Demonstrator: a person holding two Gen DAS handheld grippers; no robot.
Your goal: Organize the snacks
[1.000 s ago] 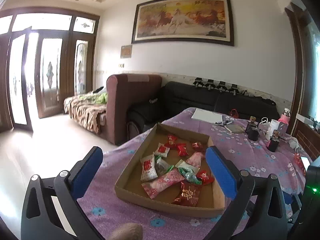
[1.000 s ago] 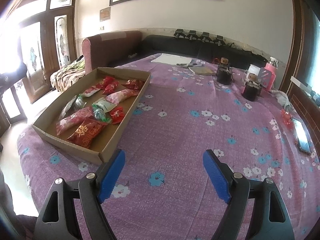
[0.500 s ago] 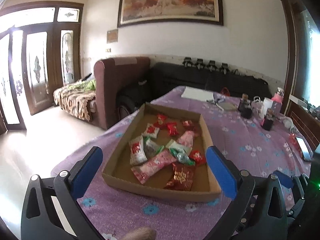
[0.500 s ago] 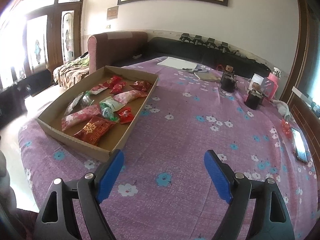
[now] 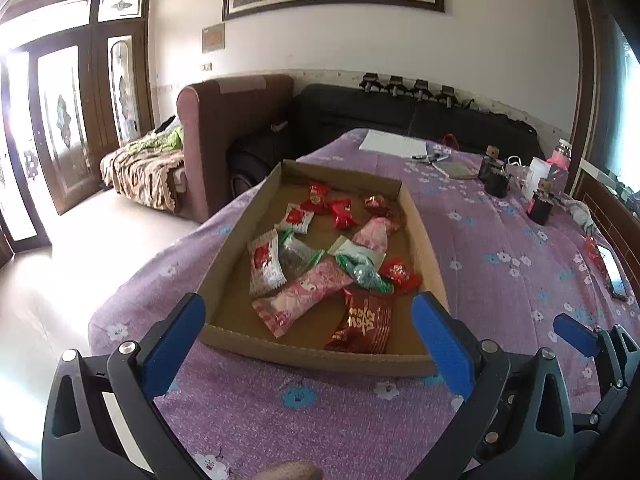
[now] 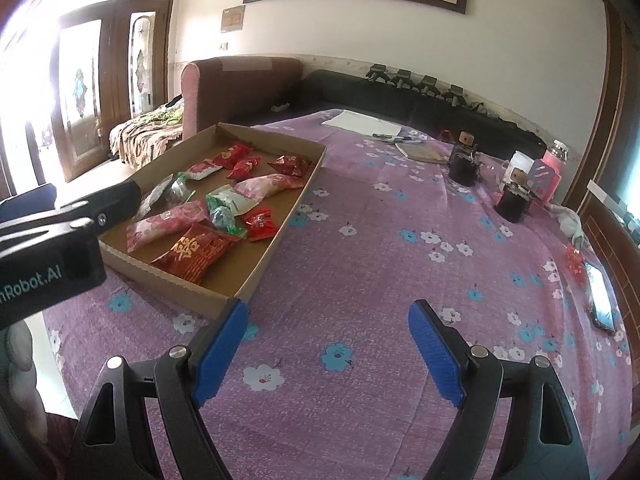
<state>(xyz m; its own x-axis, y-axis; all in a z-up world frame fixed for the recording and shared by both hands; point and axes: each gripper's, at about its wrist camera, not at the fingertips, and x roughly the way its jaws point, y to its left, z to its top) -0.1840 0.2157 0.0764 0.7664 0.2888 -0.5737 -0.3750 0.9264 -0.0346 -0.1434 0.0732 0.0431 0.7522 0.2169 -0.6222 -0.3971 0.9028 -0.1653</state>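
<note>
A shallow cardboard tray (image 5: 320,354) lies on the purple flowered tablecloth and holds several wrapped snacks: a dark red packet (image 5: 366,320), a long pink packet (image 5: 306,294), a green-white packet (image 5: 360,264) and small red candies (image 5: 344,212). My left gripper (image 5: 308,344) is open and empty, just short of the tray's near edge. My right gripper (image 6: 328,348) is open and empty over bare cloth, right of the tray (image 6: 192,288). The left gripper's body (image 6: 60,240) shows at the left of the right wrist view.
Dark jars (image 6: 464,164), a pink bottle (image 6: 554,168), a notebook (image 6: 424,154) and white paper (image 6: 360,124) stand at the table's far side. A phone (image 6: 600,300) lies at the right edge. Sofas stand behind the table.
Both grippers have moved forward and lower toward the table. The tray now looms larger in the left wrist view, and the left gripper's body has come into the right wrist view.
</note>
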